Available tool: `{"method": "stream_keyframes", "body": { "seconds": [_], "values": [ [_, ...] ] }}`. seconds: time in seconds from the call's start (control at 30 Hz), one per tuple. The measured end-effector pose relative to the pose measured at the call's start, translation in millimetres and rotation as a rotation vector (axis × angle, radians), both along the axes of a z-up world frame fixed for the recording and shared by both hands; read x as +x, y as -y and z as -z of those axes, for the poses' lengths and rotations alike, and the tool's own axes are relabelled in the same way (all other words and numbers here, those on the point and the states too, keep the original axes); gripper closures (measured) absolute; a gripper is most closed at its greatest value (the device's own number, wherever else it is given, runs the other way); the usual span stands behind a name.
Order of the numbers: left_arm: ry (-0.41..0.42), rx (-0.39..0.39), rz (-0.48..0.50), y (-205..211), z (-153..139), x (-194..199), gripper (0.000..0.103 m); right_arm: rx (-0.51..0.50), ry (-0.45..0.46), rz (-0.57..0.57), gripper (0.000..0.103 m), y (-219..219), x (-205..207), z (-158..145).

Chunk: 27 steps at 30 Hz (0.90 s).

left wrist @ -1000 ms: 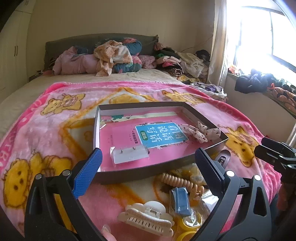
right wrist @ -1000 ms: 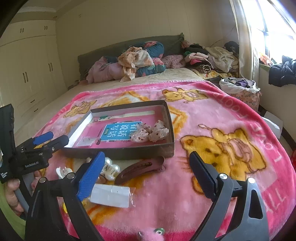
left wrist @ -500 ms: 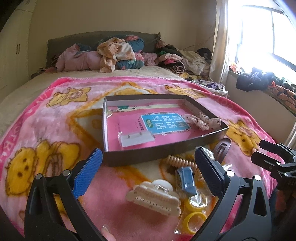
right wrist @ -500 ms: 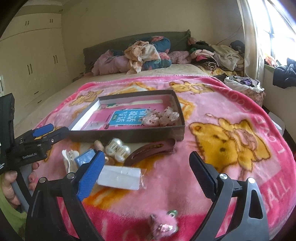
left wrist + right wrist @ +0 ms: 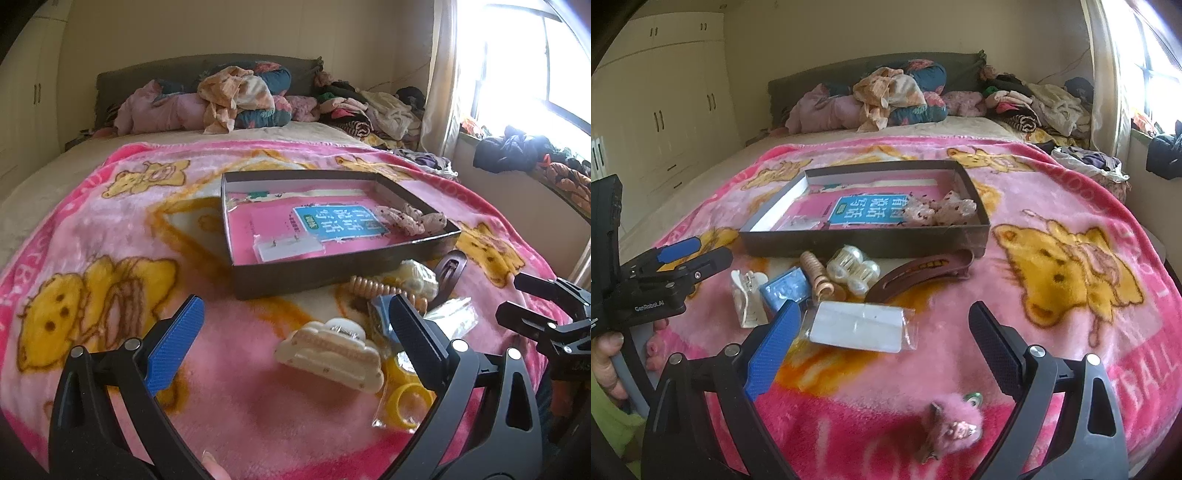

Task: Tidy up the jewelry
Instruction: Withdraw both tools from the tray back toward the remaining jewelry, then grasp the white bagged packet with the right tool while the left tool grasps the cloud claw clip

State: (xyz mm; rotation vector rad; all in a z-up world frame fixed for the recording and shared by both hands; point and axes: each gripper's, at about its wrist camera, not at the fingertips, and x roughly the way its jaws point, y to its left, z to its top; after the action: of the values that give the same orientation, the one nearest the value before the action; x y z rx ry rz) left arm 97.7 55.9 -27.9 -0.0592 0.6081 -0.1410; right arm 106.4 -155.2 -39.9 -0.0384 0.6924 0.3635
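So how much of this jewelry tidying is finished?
Just started. Done: the box holds a floral scrunchie and a small clear packet. In hand: nothing; the left claw and right claw are open and empty. Left on the blanket: cream hair claw clip, brown barrette, coil tie, yellow rings, pink fluffy clip.

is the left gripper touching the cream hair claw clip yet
Apart. The left wrist view shows the left gripper open, its fingers flanking the cream hair claw clip with pink blanket visible between.
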Motion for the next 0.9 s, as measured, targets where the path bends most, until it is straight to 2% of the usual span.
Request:
{"method": "stream_keyframes", "body": {
  "seconds": [0.53, 0.9],
  "values": [
    [-0.043, 0.002, 0.060, -1.4, 18.7, -10.8, 0.012, -0.038, -0.074, -0.007, 0.010, -22.0, 15.9, 25.2],
    [-0.065, 0.021, 0.093, 6.3, 28.8, 0.3, 0.012, -0.012, -0.140, -0.006, 0.010, -23.7, 31.7, 37.9]
  ]
}}
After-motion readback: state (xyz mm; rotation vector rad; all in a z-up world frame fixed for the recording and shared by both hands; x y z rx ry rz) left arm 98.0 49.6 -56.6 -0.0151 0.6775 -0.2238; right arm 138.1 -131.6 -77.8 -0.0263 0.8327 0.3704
